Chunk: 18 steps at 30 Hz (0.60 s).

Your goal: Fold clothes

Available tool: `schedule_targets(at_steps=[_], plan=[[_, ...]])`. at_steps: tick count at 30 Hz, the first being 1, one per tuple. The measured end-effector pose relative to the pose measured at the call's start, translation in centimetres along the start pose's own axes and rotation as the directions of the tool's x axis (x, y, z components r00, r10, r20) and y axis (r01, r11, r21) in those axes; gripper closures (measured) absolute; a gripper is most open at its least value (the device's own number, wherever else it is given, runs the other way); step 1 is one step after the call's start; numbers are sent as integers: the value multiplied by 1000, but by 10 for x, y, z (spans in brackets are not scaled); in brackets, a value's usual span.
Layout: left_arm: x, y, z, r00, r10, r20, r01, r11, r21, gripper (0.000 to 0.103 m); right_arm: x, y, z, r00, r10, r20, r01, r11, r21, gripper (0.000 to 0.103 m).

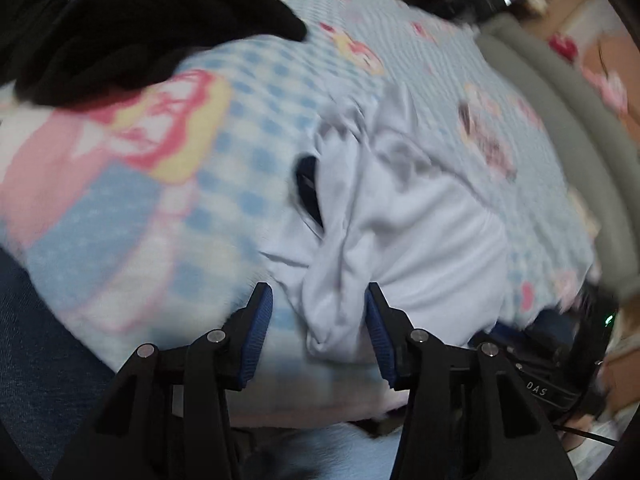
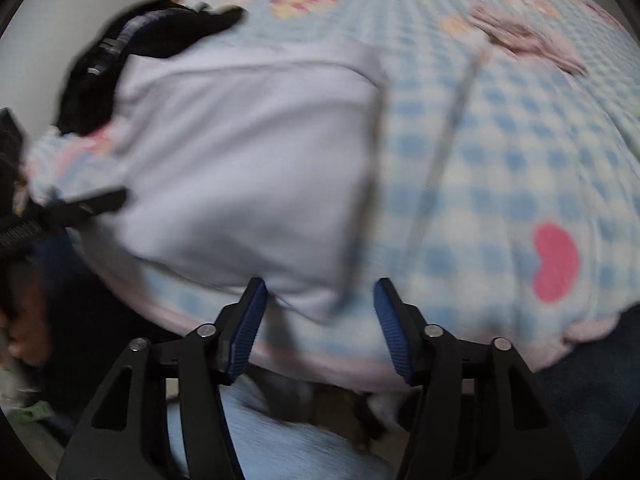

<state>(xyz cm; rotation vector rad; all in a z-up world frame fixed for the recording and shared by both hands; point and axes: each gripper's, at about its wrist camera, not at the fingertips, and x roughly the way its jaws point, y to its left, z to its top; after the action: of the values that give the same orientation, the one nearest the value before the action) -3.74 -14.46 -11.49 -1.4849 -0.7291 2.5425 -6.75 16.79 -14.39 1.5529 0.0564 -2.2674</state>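
Observation:
A white garment (image 1: 404, 216) lies rumpled on the blue-checked blanket (image 1: 248, 120), its dark neck opening (image 1: 308, 188) showing. My left gripper (image 1: 319, 320) is open, a bunched edge of the white cloth lying between its blue pads without being clamped. In the right wrist view the same white garment (image 2: 240, 176) looks flatter, folded over with a straight right edge. My right gripper (image 2: 320, 316) is open just at its near corner. The other gripper's black finger (image 2: 80, 208) reaches in from the left edge. Both views are motion-blurred.
A black garment (image 1: 132, 28) is heaped at the blanket's far left, also seen as dark clothing (image 2: 120, 48) behind the white one. A pink cloth (image 2: 528, 40) lies far right. A grey padded rim (image 1: 560, 128) borders the bed. Denim-clad legs (image 1: 44, 360) sit below the edge.

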Motion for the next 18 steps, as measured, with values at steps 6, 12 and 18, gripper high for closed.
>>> schedule_targets(at_steps=[6,12,18], plan=[[-20,11,12,977,-190,100,196,979,-59,39,-41,-21,5,984,123,127,-132,989,60,45],[25,0,27,978,-206,-15,205,978,-48,32,-33,-34,33,960,242,138,-259,957,127,37],[50,-18,26,983,-161,-84,164,986,34,22,13,-16,65,952,296,74,-304,937,170,31]])
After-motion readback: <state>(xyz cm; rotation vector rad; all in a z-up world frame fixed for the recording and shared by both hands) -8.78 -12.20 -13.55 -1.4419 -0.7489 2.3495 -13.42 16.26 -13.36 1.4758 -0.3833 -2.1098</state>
